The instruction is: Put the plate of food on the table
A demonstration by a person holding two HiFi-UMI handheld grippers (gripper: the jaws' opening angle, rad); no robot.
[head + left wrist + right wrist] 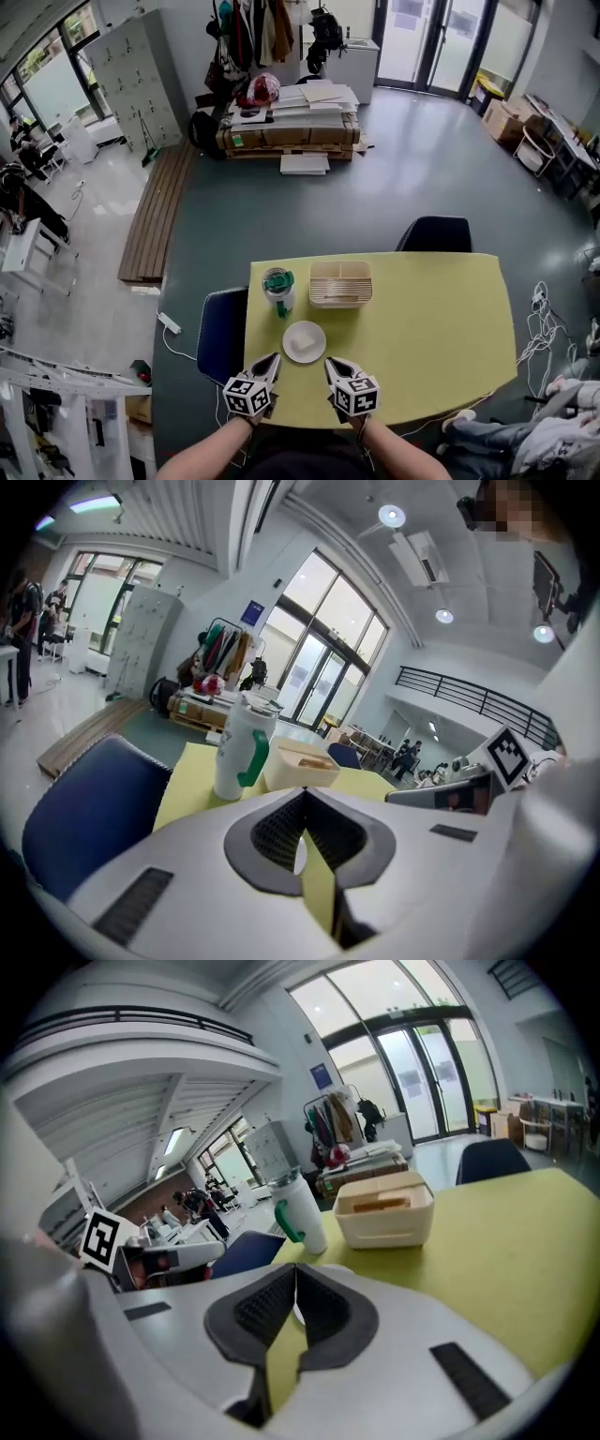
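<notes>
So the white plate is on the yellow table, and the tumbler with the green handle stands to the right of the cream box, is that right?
Not quite. The head view shows the tumbler standing to the left of the cream box, not to its right. The rest holds: the white plate is on the yellow table.

The table (441, 319) top is a smooth, matt yellow sheet. At lower middle, the plate (318, 336) looks white and smooth. The cup (278, 289) above it is white plastic with a glossy green handle (251, 757), and the box (341, 284) is matt cream plastic. The left gripper (275, 357) and right gripper (330, 361) have smooth pale-grey plastic shells and 2 black ribbed pads (277, 832) each. At left, bare wood planks (155, 211) lie on a glossy floor (422, 159).
</notes>
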